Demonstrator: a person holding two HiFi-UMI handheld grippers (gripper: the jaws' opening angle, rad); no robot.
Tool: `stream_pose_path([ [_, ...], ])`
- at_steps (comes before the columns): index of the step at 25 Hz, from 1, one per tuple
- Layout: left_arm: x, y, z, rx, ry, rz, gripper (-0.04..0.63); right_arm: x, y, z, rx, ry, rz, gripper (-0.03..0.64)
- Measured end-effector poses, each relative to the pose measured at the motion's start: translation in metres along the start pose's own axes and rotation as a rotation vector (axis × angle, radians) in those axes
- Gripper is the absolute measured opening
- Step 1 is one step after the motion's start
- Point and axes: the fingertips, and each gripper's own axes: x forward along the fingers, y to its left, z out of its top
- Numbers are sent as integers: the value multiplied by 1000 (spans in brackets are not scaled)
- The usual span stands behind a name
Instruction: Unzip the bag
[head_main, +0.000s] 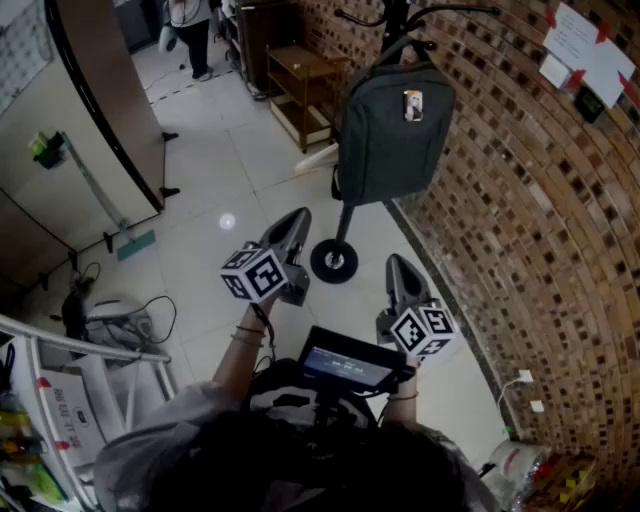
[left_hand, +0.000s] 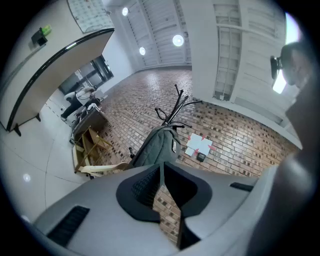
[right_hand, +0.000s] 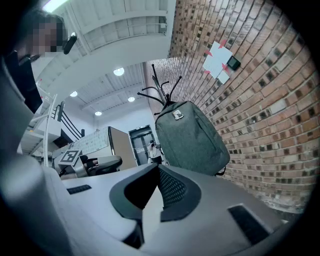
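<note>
The bag (head_main: 392, 140), a grey-green backpack, hung from the coat stand (head_main: 345, 215). Its top handle was caught up among the stand's hooks and its bottom hung clear of the stand's round foot. Its long axis ran straight up and down along the stand's pole, top upward. The front panel, with a small pale label (head_main: 412, 105) near the top, faced out from the stand toward me. I could not make out the zip's line or pull in any view.

My left gripper (head_main: 296, 222) was on my side of the stand's foot, and its jaws were pressed together at the tips with nothing between them. In the left gripper view the bag showed just past those tips, well apart from them, with no contact.

My right gripper (head_main: 400, 266) was also short of the stand, on the side of its foot nearer the brick wall (head_main: 530, 210). Its jaws were closed on each other and empty. In the right gripper view the bag hung ahead of and above the tips, a little toward the wall side, well apart.

Both grippers pointed toward the stand, with the bag beyond and between their lines. Behind the stand, a low wooden shelf (head_main: 300, 78) stood against the wall.
</note>
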Motion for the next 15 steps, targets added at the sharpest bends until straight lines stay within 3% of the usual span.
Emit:
stream_pose_path([
  [6, 25, -3, 21, -19, -52, 1, 34, -9, -22, -2, 27, 28, 1, -9],
  [15, 73, -16, 50, -11, -10, -92, 35, -2, -40, 0, 50, 10, 9, -8],
])
